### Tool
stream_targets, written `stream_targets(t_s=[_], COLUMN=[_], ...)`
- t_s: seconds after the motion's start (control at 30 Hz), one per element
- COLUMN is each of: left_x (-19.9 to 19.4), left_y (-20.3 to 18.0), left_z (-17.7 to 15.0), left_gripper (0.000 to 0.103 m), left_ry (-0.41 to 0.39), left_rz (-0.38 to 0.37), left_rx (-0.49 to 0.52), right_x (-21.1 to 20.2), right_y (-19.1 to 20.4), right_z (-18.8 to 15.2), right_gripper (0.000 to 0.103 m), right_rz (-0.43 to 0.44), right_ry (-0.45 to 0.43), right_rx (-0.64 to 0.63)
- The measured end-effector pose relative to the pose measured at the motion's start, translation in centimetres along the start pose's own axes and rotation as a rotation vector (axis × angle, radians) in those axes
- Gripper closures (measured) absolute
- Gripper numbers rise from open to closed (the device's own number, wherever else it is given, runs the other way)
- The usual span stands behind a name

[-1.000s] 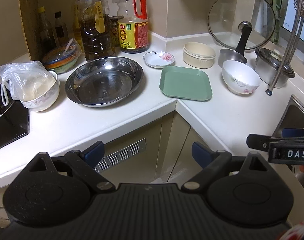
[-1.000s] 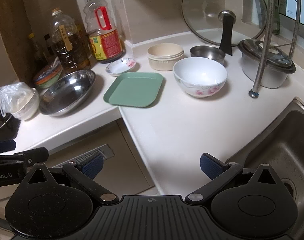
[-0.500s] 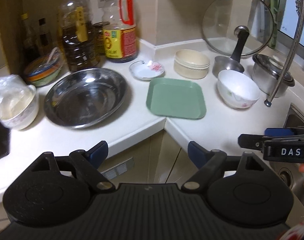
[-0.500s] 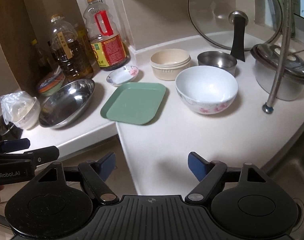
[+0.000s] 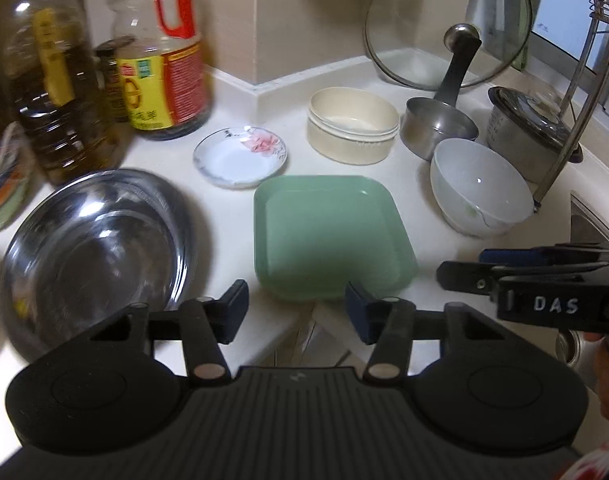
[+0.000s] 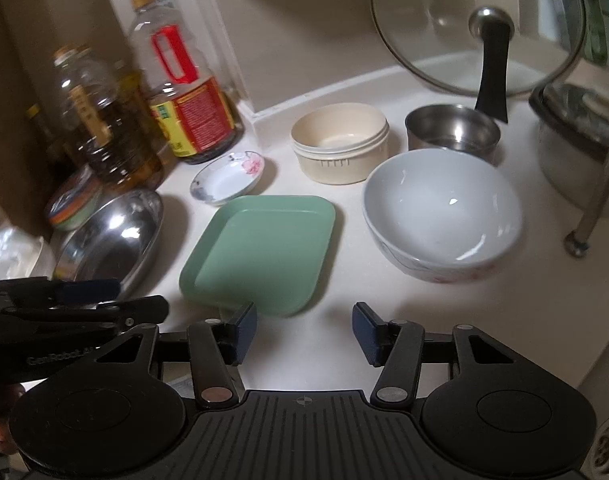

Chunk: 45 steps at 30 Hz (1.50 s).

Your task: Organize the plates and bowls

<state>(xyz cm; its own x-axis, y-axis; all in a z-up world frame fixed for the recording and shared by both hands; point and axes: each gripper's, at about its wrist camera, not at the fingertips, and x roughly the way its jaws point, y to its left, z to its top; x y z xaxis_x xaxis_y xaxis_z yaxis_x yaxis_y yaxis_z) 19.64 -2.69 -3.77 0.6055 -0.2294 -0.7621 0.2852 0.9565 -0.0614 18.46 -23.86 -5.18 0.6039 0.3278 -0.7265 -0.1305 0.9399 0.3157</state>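
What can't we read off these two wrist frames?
- Colourful bowl: left wrist view, motion-blurred and cut by the left edge.
- Lidded steel pot: right wrist view, blurred, rack leg crosses it.
- White floral bowl: outer pattern mostly hidden in both views.
- Sink: cut off in both views.

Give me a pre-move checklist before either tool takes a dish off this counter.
1. Left tool empty: ok, its jaws have just been closing, nothing between them.
2. Right tool empty: ok, jaws also just been closing on nothing.
3. Green plate free to lift: ok, nothing lies on it; its near corner overhangs the counter edge.
4. White bowl empty and upright: ok.
5. Small saucer clear of the plate: cannot tell, their rims look very close.
6. Tools clear of each other: ok, the right one sits apart, beside the left.
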Motion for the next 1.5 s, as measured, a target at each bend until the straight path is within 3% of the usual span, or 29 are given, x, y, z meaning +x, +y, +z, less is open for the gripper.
stream_targets(t_s=[0.17, 0.5, 0.73, 0.8, 0.87, 1.5], left_x=[2.7, 5.5, 6.4, 6.6, 6.9, 7.9], left_y=[1.9, 3.1, 3.1, 3.2, 3.2, 3.8], left_z=[2.0, 4.1, 4.5, 4.4, 4.4, 4.4], left_gripper=[0.058, 0.068, 0.072, 0.075, 0.078, 0.093], left_ry=[0.046, 0.101, 0.127, 0.133, 0.141, 0.161], left_rz=[-0.045, -0.107, -0.093, -0.088, -0.084, -0.064], left_rx=[0.028, 0.057, 0.034, 0.027, 0.016, -0.019], right_x=[2.7, 5.1, 6.1, 6.3, 6.6, 8.2], right_y=[0.5, 0.7, 0.1, -0.1, -0.1, -0.5], right_z=[1.5, 2.4, 2.6, 2.7, 2.7, 2.7], right_gripper=[0.057, 0.058, 0.059, 0.062, 0.070, 0.089], right_rz=[-0.042, -0.124, -0.132, -0.124, -0.119, -0.124], right_ry=[0.017, 0.032, 0.047, 0.053, 0.059, 0.082], right_rx=[0.055, 0.106, 0.107, 0.105, 0.104, 0.122])
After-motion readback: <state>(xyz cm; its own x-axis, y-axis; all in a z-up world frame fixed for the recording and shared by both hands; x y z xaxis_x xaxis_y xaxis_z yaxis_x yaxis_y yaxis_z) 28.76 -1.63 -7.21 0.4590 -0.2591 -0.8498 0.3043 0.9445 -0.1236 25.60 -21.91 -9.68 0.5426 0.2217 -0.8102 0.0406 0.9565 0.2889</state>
